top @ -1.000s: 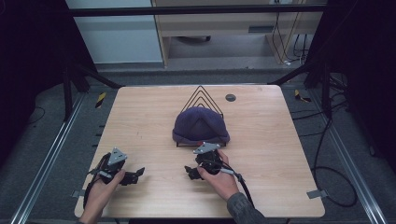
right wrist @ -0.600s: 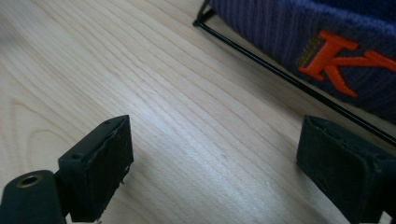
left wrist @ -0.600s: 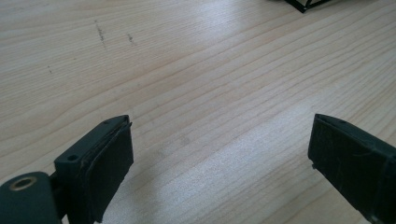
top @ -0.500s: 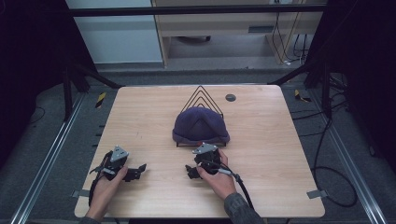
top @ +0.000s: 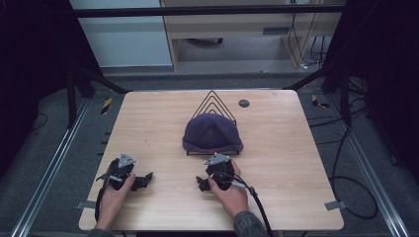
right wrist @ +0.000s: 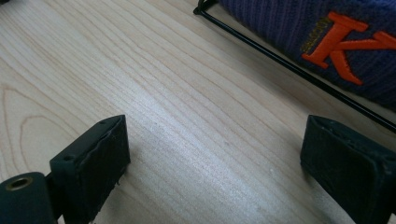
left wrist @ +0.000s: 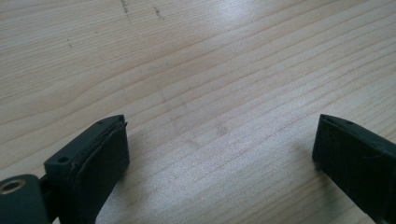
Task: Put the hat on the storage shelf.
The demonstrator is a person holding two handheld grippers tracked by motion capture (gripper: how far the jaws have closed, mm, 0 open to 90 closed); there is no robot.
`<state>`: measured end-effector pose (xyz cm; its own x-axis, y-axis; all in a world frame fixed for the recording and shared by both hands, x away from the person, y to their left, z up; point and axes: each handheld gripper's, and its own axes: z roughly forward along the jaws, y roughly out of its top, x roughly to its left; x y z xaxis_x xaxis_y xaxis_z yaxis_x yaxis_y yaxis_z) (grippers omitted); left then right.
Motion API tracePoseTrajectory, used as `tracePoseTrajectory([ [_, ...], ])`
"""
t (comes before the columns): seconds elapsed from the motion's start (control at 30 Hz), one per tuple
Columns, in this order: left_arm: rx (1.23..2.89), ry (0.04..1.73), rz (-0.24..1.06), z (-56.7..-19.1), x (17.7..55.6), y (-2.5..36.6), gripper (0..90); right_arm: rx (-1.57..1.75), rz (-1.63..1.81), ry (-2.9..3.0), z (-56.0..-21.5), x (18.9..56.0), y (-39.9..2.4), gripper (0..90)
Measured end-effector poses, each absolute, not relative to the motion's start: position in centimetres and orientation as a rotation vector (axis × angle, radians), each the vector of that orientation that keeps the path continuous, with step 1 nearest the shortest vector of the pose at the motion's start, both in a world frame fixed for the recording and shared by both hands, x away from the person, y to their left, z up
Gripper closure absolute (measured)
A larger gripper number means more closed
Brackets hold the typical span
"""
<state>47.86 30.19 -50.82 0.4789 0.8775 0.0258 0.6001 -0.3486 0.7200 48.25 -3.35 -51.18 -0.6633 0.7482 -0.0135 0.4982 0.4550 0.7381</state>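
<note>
A dark blue knit beanie (top: 212,132) with an orange letter K (right wrist: 345,32) rests on a black wire stand (top: 213,98) in the middle of the wooden table (top: 296,163). My right gripper (top: 201,183) lies low on the table just in front of the beanie. Its jaws (right wrist: 215,128) stand open over bare wood and have just been opening, with nothing between them. The beanie (right wrist: 299,23) and the stand's base wire (right wrist: 289,60) are at the upper right in the right gripper view. My left gripper (top: 146,177) rests near the front left, open (left wrist: 222,130) over bare wood.
A small dark disc (top: 243,103) lies near the table's far edge, right of the stand. Black frame bars and cables surround the table. A cable trails from the right gripper off the front edge.
My left gripper has shifted slightly to the right and a little lower. The right hand has stayed where it was, and the beanie has not moved.
</note>
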Motion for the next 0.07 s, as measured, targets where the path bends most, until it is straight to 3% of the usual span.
tracePoseTrajectory([
  [0.07,2.076,1.218,0.549,-50.83,47.87,30.18,2.5,1.063,1.041,2.372,-51.19,48.14,-3.35,8.2],
])
